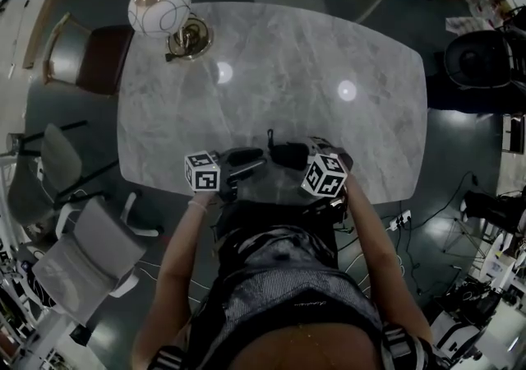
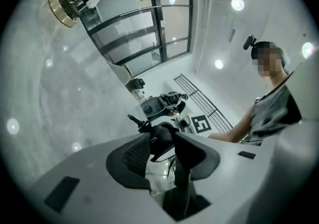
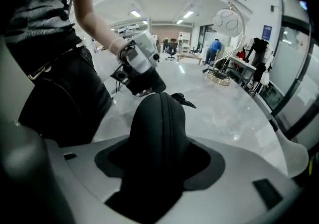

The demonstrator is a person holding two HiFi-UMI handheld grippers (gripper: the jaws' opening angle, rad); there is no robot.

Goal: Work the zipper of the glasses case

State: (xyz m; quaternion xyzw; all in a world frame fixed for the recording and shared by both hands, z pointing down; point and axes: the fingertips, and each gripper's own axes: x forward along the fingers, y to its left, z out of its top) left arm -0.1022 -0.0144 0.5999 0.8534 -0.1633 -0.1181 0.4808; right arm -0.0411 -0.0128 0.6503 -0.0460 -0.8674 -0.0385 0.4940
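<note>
Quick update from my end of the rig. The right gripper (image 3: 159, 161) has its jaws clamped on the glasses case (image 3: 159, 128), pinching it round the middle. The black case stands up out of those jaws and runs straight away from them. Its zipper (image 3: 170, 118) runs along the top as a seam, just right of centre from that gripper's view. The zipper pull (image 3: 185, 101) sticks out at the case's far end, pointing off to the right gripper's right.

The left gripper (image 2: 162, 141) comes at the case from the opposite end, so the two tools face each other with the case between them. Its jaws are partly closed. In the left gripper view they look pinched on the tip of the case: a black wedge of it sits right between the pads (image 2: 134, 156) and touches both near their tips. There's a gap further back toward the palm. The pull pokes out just past the left jaw. I can't tell whether the pads catch the pull itself or only the case's end.

In the head view both tools hang over the near edge of the marble table (image 1: 288, 64), close to the person's body. A globe lamp (image 1: 160, 8) stands well away, beyond the left gripper, at the table's far corner.
</note>
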